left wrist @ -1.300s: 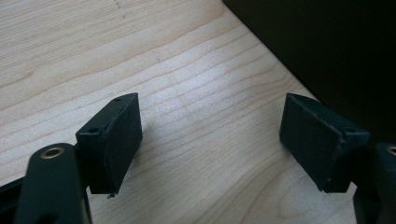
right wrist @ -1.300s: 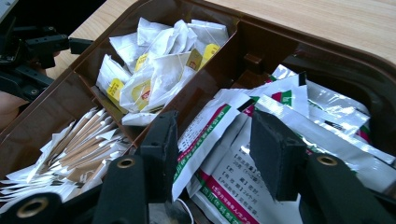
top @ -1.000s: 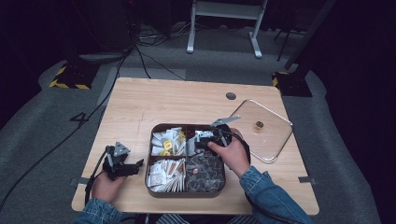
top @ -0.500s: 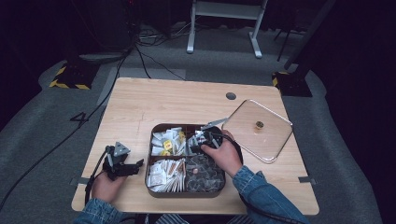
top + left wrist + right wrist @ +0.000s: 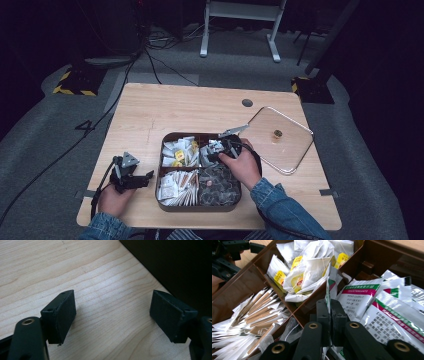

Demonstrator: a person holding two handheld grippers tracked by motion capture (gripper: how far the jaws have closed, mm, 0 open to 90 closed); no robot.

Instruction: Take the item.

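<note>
A brown four-compartment box (image 5: 165, 202) sits at the table's front centre. My right gripper (image 5: 218, 148) is over its back right compartment, and in the right gripper view it (image 5: 329, 306) is shut on a thin green-and-white sachet (image 5: 328, 287) held edge-on. More such sachets (image 5: 364, 298) lie just to the right of the jaws. Tea bags with yellow tags (image 5: 308, 270) fill the compartment beyond, and stick packets (image 5: 253, 315) the one at left. My left gripper (image 5: 131, 175) rests on the table left of the box; its jaws (image 5: 112, 315) stand wide open over bare wood.
The box's clear lid (image 5: 278, 140) with a small knob lies on the table to the right. A round cable hole (image 5: 247, 102) is near the table's far edge. In the left gripper view the box's dark wall (image 5: 175, 265) stands close on the right.
My right gripper has shifted a little to the left over the box's back right compartment. The left gripper has stayed put.
</note>
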